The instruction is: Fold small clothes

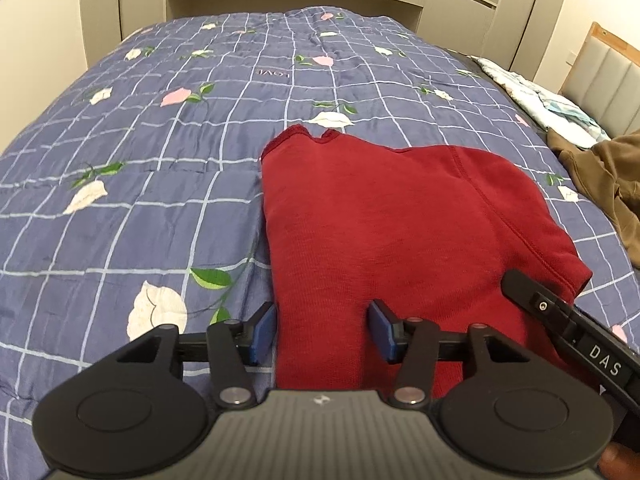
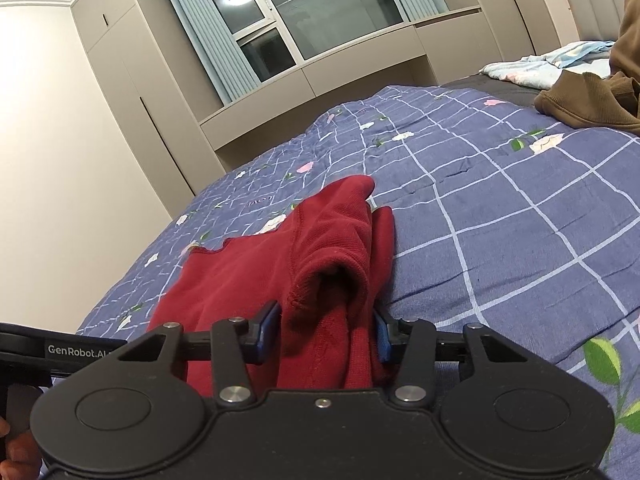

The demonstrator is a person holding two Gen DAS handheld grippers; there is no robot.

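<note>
Both my tools, left tool (image 1: pixel 322 330) and right tool (image 2: pixel 326 330), half shut, pinched red shirt (image 1: pixel 400 216) edge. Loose pinch might let cloth slip, spoiling fold.

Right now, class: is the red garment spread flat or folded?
Folded: the red garment lies doubled on the quilt, with stacked layers bunched at its near edge.

A big blue blanket (image 1: pixel 168 184) with white lines and pink and white flowers covers the bed. A brown piece of clothing (image 2: pixel 592 100) lies bunched up near the far side of the bed. Beside it sits a pale, light blue cloth (image 2: pixel 556 62). Behind the bed stand tan cupboards (image 2: pixel 132 92). A window (image 2: pixel 304 12) with blue curtains (image 2: pixel 208 32) is dark.
</note>
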